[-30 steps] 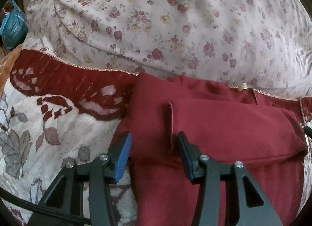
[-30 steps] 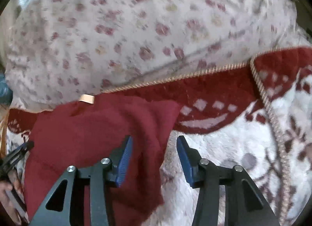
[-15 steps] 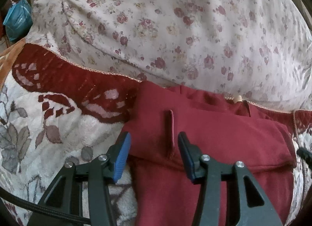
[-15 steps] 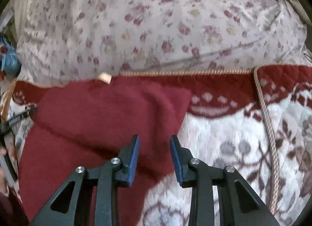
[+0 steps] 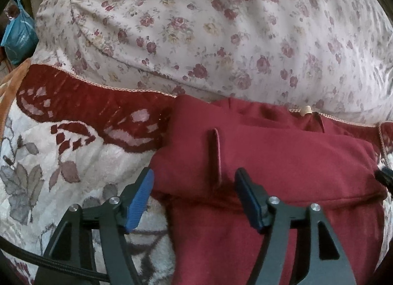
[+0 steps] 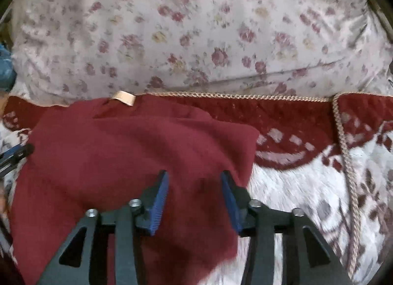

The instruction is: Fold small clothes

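A dark red garment (image 5: pixel 282 162) lies folded on a patterned blanket, its upper part doubled over the lower. A tan label (image 5: pixel 305 110) shows at its far edge. My left gripper (image 5: pixel 194 186) is open over the garment's left edge, with a raised seam strip (image 5: pixel 217 154) between its jaws. In the right wrist view the same garment (image 6: pixel 118 157) fills the left and middle. My right gripper (image 6: pixel 195 186) is open above its right edge, holding nothing. The other gripper's tip (image 6: pixel 17 154) shows at the far left.
A large floral pillow (image 5: pixel 221 26) rises right behind the garment. The blanket (image 5: pixel 61 149) is white with red and grey leaf patterns and a corded trim (image 6: pixel 343 149). A blue bag (image 5: pixel 17 41) sits at the far left.
My right gripper has moved left over the garment's right edge and its jaws stand a little wider than half a second ago. My left gripper has barely moved.
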A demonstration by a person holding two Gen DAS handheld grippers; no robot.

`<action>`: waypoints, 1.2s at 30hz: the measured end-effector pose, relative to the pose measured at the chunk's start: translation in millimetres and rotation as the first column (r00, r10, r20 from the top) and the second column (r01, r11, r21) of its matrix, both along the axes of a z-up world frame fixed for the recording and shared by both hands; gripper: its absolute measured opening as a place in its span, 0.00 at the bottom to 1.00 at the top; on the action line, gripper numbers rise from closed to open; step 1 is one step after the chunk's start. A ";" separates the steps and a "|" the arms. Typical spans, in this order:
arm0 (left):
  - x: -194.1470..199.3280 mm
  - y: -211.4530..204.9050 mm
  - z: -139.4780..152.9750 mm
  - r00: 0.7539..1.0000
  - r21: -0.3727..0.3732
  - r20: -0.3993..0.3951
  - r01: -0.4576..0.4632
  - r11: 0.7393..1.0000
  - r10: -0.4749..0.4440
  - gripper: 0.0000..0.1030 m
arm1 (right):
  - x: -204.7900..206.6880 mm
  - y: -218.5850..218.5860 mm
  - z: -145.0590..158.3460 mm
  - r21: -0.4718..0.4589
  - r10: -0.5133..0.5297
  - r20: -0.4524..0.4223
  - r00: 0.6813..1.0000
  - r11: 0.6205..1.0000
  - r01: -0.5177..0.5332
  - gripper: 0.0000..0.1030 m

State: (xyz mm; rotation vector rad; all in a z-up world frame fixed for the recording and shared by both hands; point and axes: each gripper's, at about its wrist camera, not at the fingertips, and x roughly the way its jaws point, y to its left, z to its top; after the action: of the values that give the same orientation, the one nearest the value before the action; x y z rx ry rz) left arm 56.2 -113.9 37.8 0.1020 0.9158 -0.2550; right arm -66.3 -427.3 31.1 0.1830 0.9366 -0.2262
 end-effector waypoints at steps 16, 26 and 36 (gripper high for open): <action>-35.4 8.3 9.6 1.000 0.000 0.006 0.023 1.000 -0.023 0.68 | -64.0 23.7 4.7 0.018 0.017 -0.027 0.999 1.000 -0.017 0.70; -111.0 50.1 27.3 0.998 -0.075 -0.026 0.063 0.995 -0.065 0.76 | -139.7 48.4 0.3 0.124 0.097 -0.030 0.995 0.988 -0.093 0.74; -196.1 93.1 4.4 0.989 -0.136 -0.125 0.057 0.989 -0.074 0.76 | -194.9 73.0 -11.8 0.251 0.199 -0.051 0.979 0.951 -0.180 0.74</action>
State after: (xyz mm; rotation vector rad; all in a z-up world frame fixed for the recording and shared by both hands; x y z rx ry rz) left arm -139.9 -20.7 42.2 -0.0071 1.0232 -0.3858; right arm -261.2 -354.3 19.3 0.3123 1.0499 0.0622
